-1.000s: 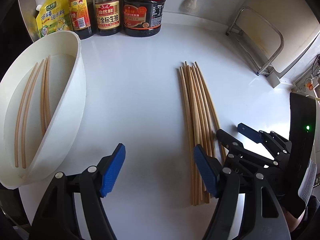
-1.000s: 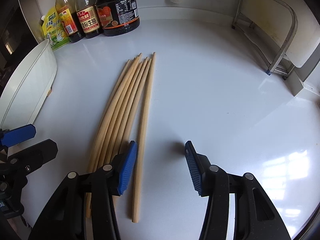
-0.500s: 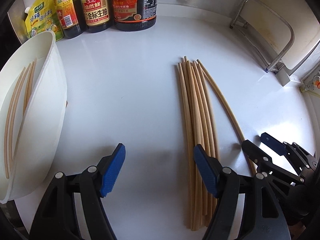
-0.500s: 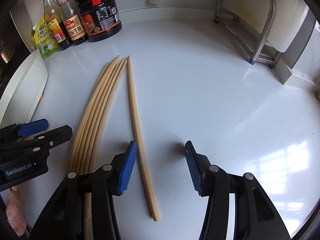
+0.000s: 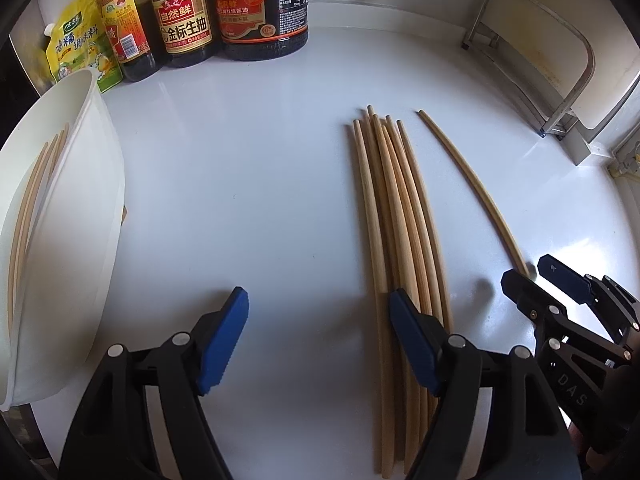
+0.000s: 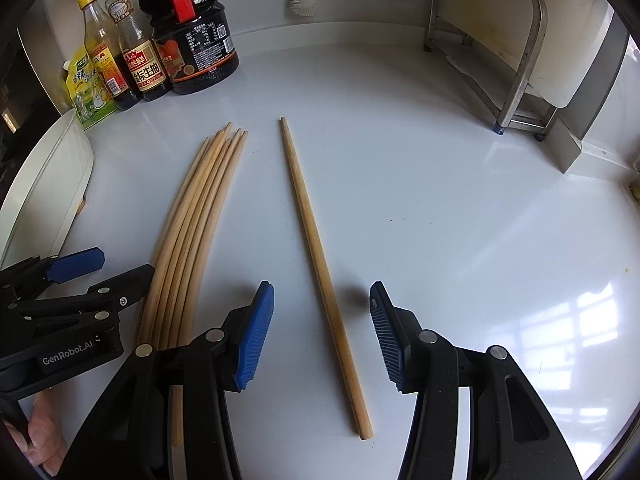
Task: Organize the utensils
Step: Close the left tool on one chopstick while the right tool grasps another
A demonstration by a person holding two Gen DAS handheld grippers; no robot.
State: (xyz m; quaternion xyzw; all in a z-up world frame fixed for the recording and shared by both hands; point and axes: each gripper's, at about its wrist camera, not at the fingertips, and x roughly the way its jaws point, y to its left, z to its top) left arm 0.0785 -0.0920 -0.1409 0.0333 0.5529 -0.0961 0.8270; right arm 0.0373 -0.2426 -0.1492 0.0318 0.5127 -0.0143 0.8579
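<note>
A bundle of several wooden chopsticks [image 5: 394, 216] lies on the white counter; it also shows in the right wrist view [image 6: 192, 224]. One single chopstick [image 6: 320, 268] lies apart to the bundle's right, also in the left wrist view [image 5: 472, 184]. My right gripper [image 6: 322, 330] is open and straddles this single chopstick's near part. My left gripper [image 5: 318, 340] is open and empty, its right finger over the bundle. A white basket [image 5: 84, 240] at the left holds a few chopsticks [image 5: 32, 196].
Sauce bottles [image 5: 260, 8] and a yellow seasoning pouch [image 5: 74, 50] stand at the back left. A metal rack [image 6: 504, 52] stands at the back right. The right gripper shows in the left wrist view [image 5: 540, 280], the left gripper in the right wrist view [image 6: 80, 272].
One chopstick has been parted from the bundle and now lies alone to its right. My right gripper has shifted right so the single chopstick lies between its fingers. Both grippers stay open.
</note>
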